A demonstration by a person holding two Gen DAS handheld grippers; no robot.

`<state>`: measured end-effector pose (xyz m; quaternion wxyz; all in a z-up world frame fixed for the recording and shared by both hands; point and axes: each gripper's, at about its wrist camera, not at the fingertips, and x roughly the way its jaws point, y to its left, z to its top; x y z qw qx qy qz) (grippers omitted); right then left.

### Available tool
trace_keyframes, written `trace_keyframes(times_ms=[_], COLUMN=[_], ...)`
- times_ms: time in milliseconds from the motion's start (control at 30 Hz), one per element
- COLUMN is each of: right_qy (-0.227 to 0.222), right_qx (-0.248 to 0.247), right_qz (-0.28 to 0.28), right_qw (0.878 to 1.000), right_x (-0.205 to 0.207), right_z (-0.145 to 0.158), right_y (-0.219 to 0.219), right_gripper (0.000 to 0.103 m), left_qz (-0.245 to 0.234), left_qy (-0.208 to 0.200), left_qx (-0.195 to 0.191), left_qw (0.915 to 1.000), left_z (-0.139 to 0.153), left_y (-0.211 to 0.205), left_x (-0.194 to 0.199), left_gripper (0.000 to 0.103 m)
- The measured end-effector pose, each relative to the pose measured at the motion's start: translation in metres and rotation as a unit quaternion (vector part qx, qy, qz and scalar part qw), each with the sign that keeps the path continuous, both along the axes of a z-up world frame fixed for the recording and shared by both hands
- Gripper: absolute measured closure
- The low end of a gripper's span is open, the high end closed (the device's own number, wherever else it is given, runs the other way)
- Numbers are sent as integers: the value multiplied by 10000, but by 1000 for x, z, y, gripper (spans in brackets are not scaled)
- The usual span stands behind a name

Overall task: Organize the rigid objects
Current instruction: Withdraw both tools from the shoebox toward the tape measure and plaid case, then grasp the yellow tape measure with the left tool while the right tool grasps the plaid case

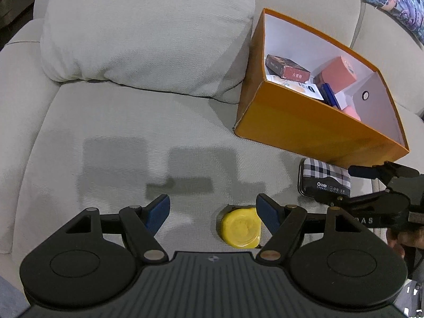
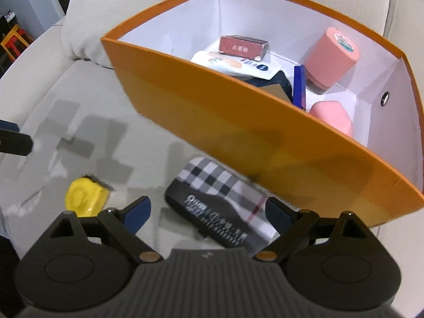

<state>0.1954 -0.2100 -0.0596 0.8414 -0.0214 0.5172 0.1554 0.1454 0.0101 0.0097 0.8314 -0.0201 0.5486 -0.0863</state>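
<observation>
A box [image 1: 312, 129] is set on the sofa seat [image 1: 111, 137], right of the cushion [image 1: 143, 31]. A tin [image 2: 222, 206] lies just near of it, a small round case [image 2: 86, 198] further left.

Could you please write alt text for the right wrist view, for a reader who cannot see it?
The open right gripper hovers over a plaid-and-black tin lying on a beige sofa beside an orange box holding small packages. A yellow disc lies to the tin's left.

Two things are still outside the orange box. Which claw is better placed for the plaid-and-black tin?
Probably the right claw: it is open with the plaid-and-black tin between its fingers, beside the orange box. The left claw sits by the yellow object.
</observation>
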Motion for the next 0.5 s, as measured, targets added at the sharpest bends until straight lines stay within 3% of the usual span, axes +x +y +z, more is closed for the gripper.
trace_keyframes(times_ms=[200, 300, 400, 500], right_qy=[18, 9, 3, 219], right_qx=[36, 36, -104, 31], right_qz=[29, 173, 271, 321], right_qw=[10000, 9998, 9996, 9992], right_x=[11, 10, 8, 4], right_z=[-14, -19, -22, -21], right_y=[-4, 0, 4, 3], right_gripper=[9, 1, 1, 1], left_qz=[68, 56, 74, 130], left_qy=[160, 121, 145, 237], left_qx=[-129, -91, -55, -71], left_qw=[9998, 9999, 9999, 9996], left_z=[-5, -5, -8, -11], left_y=[3, 3, 6, 9], left_x=[5, 5, 5, 6], left_gripper=[16, 16, 16, 16])
